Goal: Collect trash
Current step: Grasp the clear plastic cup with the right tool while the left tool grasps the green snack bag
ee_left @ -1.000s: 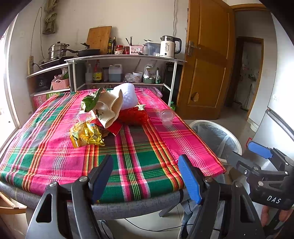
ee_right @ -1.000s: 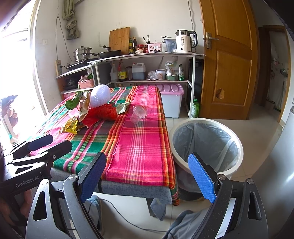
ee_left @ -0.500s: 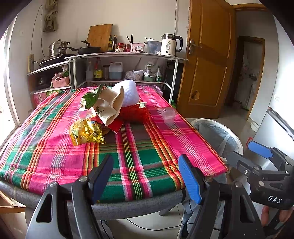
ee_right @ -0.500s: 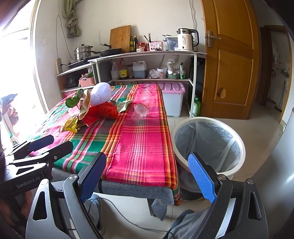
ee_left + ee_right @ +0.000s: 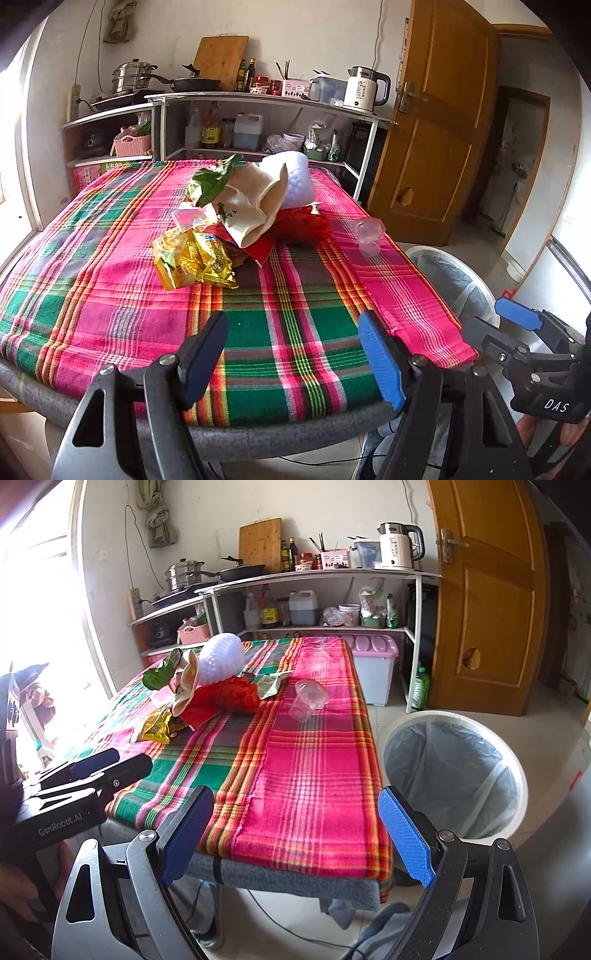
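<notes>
Closer to the table than a second ago – both views nudged forward, the trash heap a little larger in frame, nothing on the cloth shifted. Left gripper spread wide and empty, low over the near table edge. Right gripper likewise wide and empty, near the table's corner, with the bin to its right on the floor, lined with a clear bag. Trash piled mid-table: yellow wrapper nearest, touching a red bag; a beige paper bag leaning on top, a green wrapper against its far side, white foam net behind. Clear cup on its side – apart from the heap, toward the bin side. Kettle on the shelf behind, beside the door.
</notes>
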`<state>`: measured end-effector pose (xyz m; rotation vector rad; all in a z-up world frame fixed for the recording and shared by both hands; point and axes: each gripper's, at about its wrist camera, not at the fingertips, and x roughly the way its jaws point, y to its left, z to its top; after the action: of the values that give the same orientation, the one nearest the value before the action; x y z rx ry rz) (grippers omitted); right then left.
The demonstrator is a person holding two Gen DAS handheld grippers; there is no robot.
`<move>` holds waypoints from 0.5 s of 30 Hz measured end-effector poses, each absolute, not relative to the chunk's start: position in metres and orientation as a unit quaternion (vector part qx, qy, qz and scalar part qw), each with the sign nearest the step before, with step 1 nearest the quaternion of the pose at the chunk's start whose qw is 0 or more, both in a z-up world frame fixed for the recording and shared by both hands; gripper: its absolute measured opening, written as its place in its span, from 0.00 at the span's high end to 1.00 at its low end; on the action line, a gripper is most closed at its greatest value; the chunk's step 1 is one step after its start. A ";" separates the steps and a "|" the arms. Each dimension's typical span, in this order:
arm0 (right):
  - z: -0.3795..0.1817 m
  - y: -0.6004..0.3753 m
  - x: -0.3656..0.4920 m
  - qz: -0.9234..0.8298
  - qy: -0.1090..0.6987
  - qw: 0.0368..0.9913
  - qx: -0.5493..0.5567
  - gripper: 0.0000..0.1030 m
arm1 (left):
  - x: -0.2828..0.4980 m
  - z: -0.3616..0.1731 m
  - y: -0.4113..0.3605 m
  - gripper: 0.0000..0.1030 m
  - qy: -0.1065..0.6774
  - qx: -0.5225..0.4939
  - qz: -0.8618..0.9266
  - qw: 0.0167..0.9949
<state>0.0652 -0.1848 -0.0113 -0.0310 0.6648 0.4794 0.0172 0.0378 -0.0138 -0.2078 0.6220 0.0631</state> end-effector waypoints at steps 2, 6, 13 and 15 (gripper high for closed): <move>-0.012 -0.182 0.070 0.235 0.325 0.916 -0.016 0.12 | 0.021 -0.014 0.047 0.28 0.304 -0.106 0.044 0.946; -0.012 -0.173 0.083 0.244 0.329 0.912 -0.023 0.12 | 0.029 -0.012 0.065 0.28 0.299 -0.115 0.061 0.945; -0.009 -0.161 0.107 0.250 0.329 0.910 -0.034 0.12 | 0.048 -0.012 0.085 0.28 0.301 -0.104 0.086 0.944; -0.009 -0.158 0.116 0.251 0.331 0.909 -0.033 0.12 | 0.054 -0.012 0.089 0.28 0.301 -0.101 0.088 0.944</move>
<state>0.1161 -0.1578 -0.0087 -0.0689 0.6827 0.5182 0.0538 0.0893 -0.0115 -0.2049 0.6134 0.1799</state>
